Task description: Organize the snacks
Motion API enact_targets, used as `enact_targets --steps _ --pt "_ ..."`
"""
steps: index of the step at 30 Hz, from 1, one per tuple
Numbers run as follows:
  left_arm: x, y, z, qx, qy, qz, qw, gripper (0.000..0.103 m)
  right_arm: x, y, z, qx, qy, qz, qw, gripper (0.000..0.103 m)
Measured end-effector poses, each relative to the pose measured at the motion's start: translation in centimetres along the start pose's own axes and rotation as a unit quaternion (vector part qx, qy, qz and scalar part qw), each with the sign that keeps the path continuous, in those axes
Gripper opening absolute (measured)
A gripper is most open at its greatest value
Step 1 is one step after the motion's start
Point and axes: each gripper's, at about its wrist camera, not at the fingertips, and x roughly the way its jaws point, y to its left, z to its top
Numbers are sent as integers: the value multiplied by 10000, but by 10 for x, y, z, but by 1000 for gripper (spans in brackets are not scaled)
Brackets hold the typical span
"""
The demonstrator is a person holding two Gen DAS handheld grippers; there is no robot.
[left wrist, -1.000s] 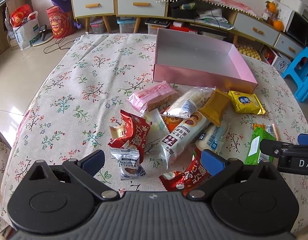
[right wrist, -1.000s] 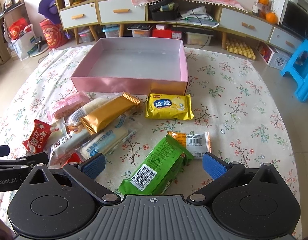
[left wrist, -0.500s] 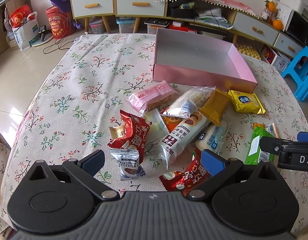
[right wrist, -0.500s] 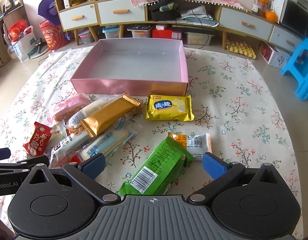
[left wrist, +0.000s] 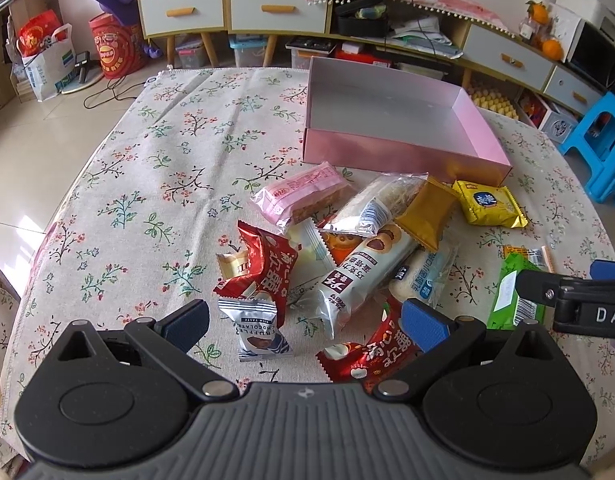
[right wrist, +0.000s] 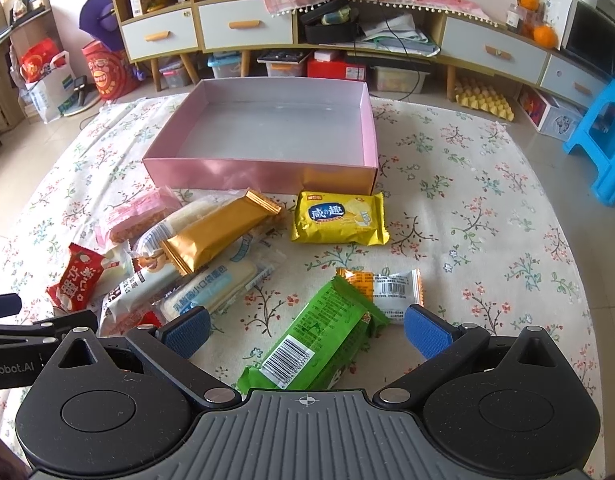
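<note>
My left gripper (left wrist: 303, 322) is spread wide, grasping nothing, over a truffle packet (left wrist: 256, 329); my right gripper (right wrist: 306, 330) (equally wide) straddles a green pack (right wrist: 313, 343). The pink box (right wrist: 263, 174) sits beyond the snacks.

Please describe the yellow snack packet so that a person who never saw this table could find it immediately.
Find the empty pink box on the flowered tablecloth. The yellow packet lies flat just before the box's near right corner, apart from the pile. Unlike the plain golden bar to its left, it is squarish, bright yellow, with a blue label.
</note>
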Motion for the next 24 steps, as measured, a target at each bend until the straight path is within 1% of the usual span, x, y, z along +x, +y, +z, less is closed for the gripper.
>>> enact_targets --steps 7,10,15,18,20,21,24 --pt "0 1 2 -37 -12 8 10000 103 -1 -3 2 45 -72 -1 10000 103" --pt "-1 -2 3 61 -41 -80 9999 103 0 -3 6 -32 -80 28 10000 103" --pt "2 -5 9 224 -59 -225 9995 103 1 -6 23 -116 -193 -23 9997 103" --pt "2 -7 16 338 -62 -413 9986 102 8 -13 36 -107 -111 124 9998 103" --pt "2 -9 22 483 -110 -438 9978 102 17 -22 45 -7 -23 264 9996 103" --pt "4 -11 24 563 -106 -448 9974 100 22 -27 50 43 -4 341 9994 103" --pt "8 -16 32 771 -123 -609 9951 94 37 -42 60 187 -29 399 9990 103"
